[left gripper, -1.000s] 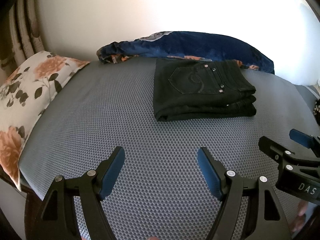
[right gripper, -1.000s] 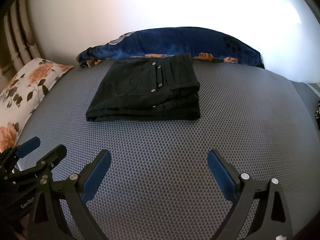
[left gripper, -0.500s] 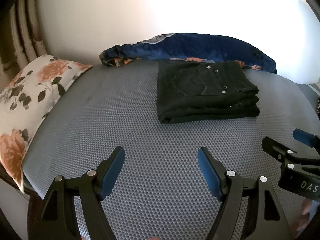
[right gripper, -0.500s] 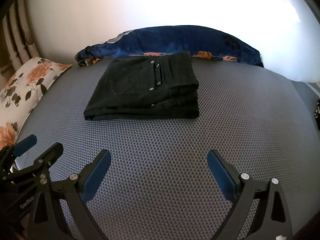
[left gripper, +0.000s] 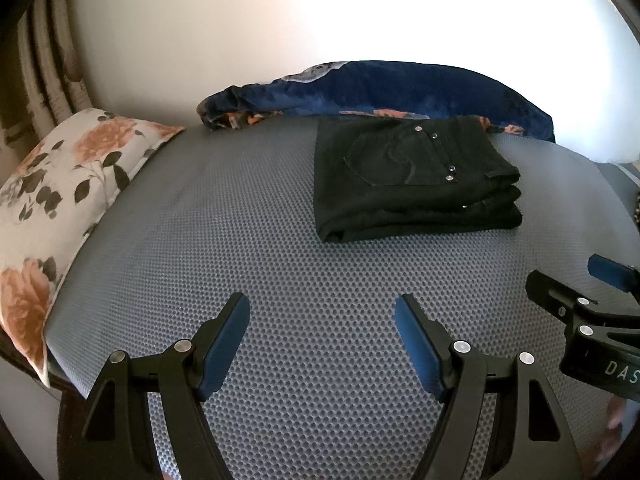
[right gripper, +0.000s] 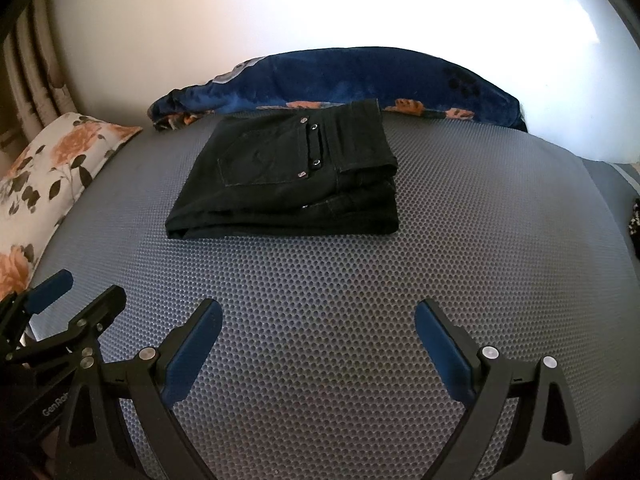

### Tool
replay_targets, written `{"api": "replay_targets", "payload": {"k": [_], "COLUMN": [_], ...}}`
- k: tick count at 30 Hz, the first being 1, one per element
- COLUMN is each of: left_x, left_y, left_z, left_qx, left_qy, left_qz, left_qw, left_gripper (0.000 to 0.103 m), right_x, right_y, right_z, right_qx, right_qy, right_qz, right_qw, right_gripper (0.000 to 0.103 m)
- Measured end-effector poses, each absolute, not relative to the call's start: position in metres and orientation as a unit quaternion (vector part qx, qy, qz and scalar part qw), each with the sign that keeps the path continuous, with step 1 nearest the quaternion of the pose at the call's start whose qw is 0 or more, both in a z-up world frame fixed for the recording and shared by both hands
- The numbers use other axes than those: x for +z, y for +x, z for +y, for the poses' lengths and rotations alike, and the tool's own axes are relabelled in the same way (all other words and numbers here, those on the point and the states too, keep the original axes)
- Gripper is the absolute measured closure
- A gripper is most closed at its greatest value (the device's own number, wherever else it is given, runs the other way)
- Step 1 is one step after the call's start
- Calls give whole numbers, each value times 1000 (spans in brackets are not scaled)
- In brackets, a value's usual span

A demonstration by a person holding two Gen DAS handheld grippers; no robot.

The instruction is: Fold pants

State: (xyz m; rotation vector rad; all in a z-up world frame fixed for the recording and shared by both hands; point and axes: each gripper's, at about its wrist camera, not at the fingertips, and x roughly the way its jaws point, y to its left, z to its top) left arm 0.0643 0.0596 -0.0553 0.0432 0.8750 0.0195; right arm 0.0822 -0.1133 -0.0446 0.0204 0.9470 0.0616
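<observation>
Pants (left gripper: pixel 412 176) lower in view, folded.

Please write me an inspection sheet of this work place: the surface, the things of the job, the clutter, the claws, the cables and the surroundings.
Surface: grey mat with a dotted pattern; the part near the claws is bare.
Job's things: black pants, folded into a neat stack, back pocket up, lying at the far side of the mat.
Clutter: flowered pillow at the left edge; dark blue blanket bunched behind the pants.
Claws: left claw open, holds nothing; right claw open, holds nothing; both hang above the mat, short of the pants.
Cables: nothing seen.
Surroundings: pale wall, strong glare at the upper right.
</observation>
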Motion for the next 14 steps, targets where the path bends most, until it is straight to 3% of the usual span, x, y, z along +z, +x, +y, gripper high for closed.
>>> {"api": "replay_targets", "payload": {"k": [14], "left_x": [-55], "left_y": [65], "left_z": [56], "left_qx": [-1], "left_qy": [21], "left_qz": [427], "left_qw": [904], "left_gripper": [27], "right_x": [-45], "right_y": [81], "right_z": [-114], "right_qx": [28], "right_qy": [12], "right_qz": [456], "right_qw": [889], "right_gripper": [7]}}
